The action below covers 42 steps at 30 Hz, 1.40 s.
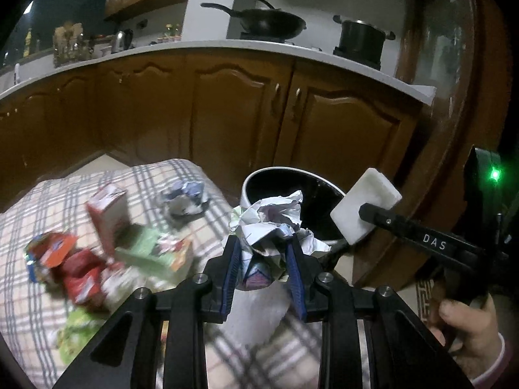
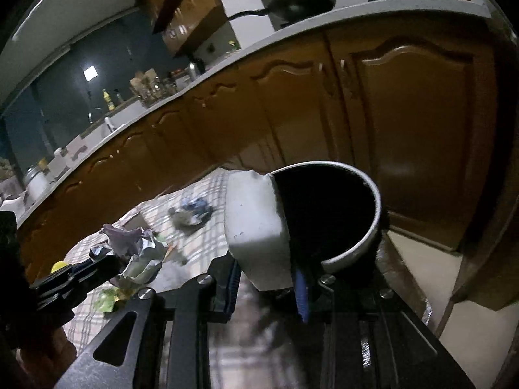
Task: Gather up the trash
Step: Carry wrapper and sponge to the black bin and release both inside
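Note:
My left gripper [image 1: 263, 243] is shut on a crumpled white paper ball [image 1: 275, 217] and holds it in front of the near rim of a white bin with a black inside [image 1: 259, 175]. My right gripper [image 2: 269, 259] is shut on the bin's white lid [image 2: 256, 227], held tilted open beside the bin's rim [image 2: 373, 188]. The lid [image 1: 365, 206] and right gripper [image 1: 421, 236] also show in the left wrist view. The paper ball [image 2: 136, 243] in the left gripper's fingers [image 2: 94, 272] shows in the right wrist view.
On the plaid cloth [image 1: 48, 201] lie a second crumpled paper [image 1: 186, 196], a red-and-white carton [image 1: 108, 214], red wrappers [image 1: 65, 259], and green packaging [image 1: 146, 253]. Wooden kitchen cabinets [image 1: 227, 113] with a counter, wok [image 1: 269, 21] and pot [image 1: 361, 39] stand behind.

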Available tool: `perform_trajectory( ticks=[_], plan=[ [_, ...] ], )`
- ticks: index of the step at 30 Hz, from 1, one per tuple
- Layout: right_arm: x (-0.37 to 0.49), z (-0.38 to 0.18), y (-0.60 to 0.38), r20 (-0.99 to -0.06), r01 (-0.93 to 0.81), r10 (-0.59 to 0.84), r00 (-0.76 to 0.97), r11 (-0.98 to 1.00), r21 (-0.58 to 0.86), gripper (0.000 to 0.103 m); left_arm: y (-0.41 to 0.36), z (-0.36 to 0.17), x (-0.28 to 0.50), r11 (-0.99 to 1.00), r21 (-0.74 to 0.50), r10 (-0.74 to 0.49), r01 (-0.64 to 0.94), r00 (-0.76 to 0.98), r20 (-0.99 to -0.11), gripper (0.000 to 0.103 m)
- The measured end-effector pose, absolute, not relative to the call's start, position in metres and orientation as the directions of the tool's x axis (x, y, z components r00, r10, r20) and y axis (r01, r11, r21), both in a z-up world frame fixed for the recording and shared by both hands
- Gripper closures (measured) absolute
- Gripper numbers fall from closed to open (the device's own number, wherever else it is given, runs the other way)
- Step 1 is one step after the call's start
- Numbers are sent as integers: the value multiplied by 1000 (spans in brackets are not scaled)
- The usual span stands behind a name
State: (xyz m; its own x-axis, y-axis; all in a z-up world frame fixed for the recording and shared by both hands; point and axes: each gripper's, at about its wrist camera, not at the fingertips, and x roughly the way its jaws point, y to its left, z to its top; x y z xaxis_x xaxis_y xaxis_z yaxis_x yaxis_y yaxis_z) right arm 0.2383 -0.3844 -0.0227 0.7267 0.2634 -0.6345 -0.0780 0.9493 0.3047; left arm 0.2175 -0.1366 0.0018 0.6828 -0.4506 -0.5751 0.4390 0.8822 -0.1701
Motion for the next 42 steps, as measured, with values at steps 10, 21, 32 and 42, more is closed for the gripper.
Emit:
perform_trajectory(
  ticks=[10,21,32,42],
  plan=[
    [285,-37,-414,-699,-52,238,675,959,278,74,-192,-5,290,878,-168,-446,449,638,-628,75],
    [320,-53,-428,-747,-46,243,619,961,274,70,-233,-24,341,877,-164,-431,451,588,-685,69],
    [325,-55,-439,-745,-21,270,610,945,326,38,-231,-24,340,878,-190,-439,439,579,-688,39],
    [286,-44,-428,-699,-35,319,640,921,388,29,-172,-21,282,888,-234,-447,396,622,-643,35]
  ],
)
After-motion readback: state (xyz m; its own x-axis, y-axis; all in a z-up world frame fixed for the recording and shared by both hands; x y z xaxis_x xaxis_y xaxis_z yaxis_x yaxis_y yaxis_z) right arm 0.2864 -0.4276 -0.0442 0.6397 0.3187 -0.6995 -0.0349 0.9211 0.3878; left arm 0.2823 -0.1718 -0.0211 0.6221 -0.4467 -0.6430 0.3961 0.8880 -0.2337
